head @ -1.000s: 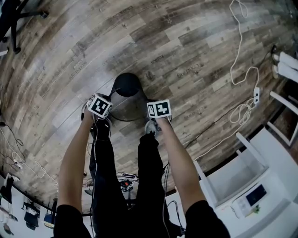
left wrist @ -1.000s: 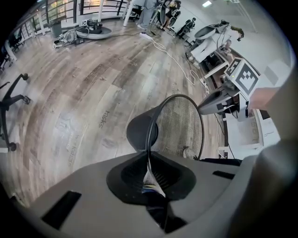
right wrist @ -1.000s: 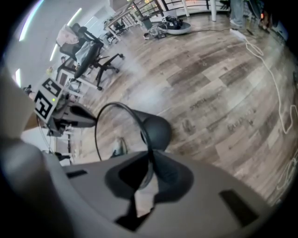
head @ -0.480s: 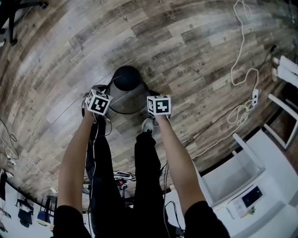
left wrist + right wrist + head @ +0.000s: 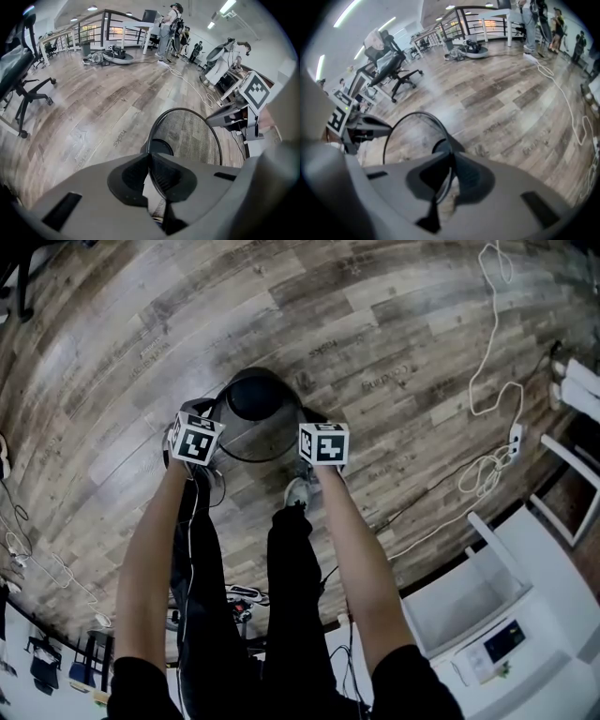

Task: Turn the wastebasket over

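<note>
A black mesh wastebasket [image 5: 255, 423] stands between my two grippers on the wood floor, its mouth facing up toward me and its dark base showing through the mesh. My left gripper [image 5: 212, 418] is shut on the left side of the wire rim [image 5: 151, 140]. My right gripper [image 5: 306, 420] is shut on the right side of the rim [image 5: 449, 140]. The left gripper view shows the mesh wall [image 5: 192, 136] and, across it, the right gripper [image 5: 229, 117]. Across the ring in the right gripper view is the left gripper [image 5: 365, 127].
My legs and a shoe [image 5: 296, 491] are just below the basket. White cables and a power strip [image 5: 515, 432] lie at the right, with a white cabinet [image 5: 487, 615] at lower right. An office chair [image 5: 28, 89] stands left; people [image 5: 171, 23] stand far back.
Both grippers, holding the rim, have moved up the head view with the basket, and its base now shows larger inside the ring. The jaws stay shut.
</note>
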`<state>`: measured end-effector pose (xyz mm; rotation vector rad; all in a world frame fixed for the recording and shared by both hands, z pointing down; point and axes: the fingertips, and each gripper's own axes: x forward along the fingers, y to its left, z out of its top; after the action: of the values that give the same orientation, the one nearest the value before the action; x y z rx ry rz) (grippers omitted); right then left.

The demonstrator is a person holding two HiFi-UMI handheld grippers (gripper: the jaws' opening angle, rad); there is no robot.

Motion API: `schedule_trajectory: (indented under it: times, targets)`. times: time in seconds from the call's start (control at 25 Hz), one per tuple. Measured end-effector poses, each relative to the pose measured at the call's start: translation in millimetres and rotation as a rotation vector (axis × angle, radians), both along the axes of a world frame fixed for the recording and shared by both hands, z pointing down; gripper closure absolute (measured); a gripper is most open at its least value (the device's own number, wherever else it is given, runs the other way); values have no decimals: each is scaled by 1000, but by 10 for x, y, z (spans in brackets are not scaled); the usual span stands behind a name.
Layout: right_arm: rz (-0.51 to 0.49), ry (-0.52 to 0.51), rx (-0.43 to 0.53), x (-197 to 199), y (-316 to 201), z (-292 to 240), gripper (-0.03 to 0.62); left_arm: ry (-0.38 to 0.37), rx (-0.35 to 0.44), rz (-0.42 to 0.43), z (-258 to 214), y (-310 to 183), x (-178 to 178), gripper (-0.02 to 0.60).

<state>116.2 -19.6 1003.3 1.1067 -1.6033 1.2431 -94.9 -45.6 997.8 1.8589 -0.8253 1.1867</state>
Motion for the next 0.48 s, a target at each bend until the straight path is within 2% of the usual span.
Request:
schedule_trajectory:
  times: [0.28, 0.32, 0.36, 0.4, 0.48]
  targets:
    - [12, -33, -1, -5, -48, 17, 534, 23, 1, -76, 4, -76, -24, 516]
    - [19, -39, -16, -3, -20, 24, 519, 21, -1, -80, 16, -49, -35, 460]
    - [25, -43, -27, -1, 2, 21, 428, 14, -6, -82, 15, -19, -52, 406]
    - [29, -42, -31, 4, 13, 5, 405, 3, -11, -84, 3, 5, -77, 391]
    - [33, -28, -17, 38, 2, -69, 404, -19, -18, -106, -42, 26, -145, 382]
